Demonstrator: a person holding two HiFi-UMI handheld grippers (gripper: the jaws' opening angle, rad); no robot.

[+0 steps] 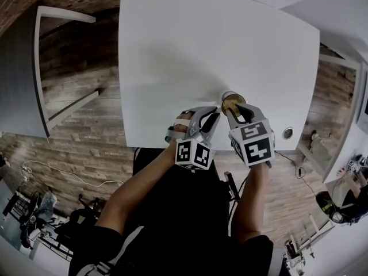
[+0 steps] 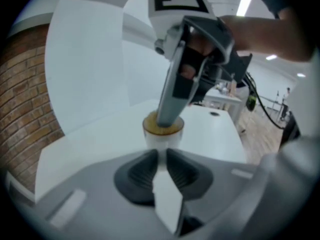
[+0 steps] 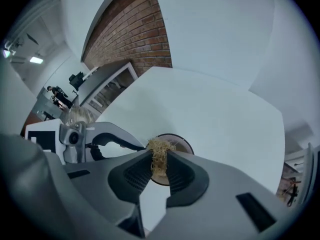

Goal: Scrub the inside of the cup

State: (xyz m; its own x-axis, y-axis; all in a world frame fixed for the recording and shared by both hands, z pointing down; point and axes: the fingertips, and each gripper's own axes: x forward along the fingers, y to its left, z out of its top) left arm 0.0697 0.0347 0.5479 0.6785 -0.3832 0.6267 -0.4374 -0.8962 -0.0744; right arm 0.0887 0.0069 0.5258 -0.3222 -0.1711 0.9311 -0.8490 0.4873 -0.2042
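A white cup (image 1: 229, 98) with a brownish inside stands near the front edge of the white table (image 1: 195, 50). My right gripper (image 1: 233, 114) points down into the cup, shut on a tan fibrous scrubber (image 3: 159, 153). The scrubber sits just inside the cup's rim (image 3: 183, 145). My left gripper (image 1: 214, 119) is right beside the cup, on its left. In the left gripper view its jaws (image 2: 163, 156) are closed on a white piece, apparently the cup's handle (image 2: 167, 199). The cup (image 2: 163, 133) stands just beyond them, with the right gripper (image 2: 167, 115) reaching into it.
A round cable grommet (image 1: 287, 133) is set in the table to the right of the cup. The table's front edge runs just below both grippers, with wooden floor (image 1: 86, 125) beneath. A grey cabinet (image 1: 23, 79) stands at the left.
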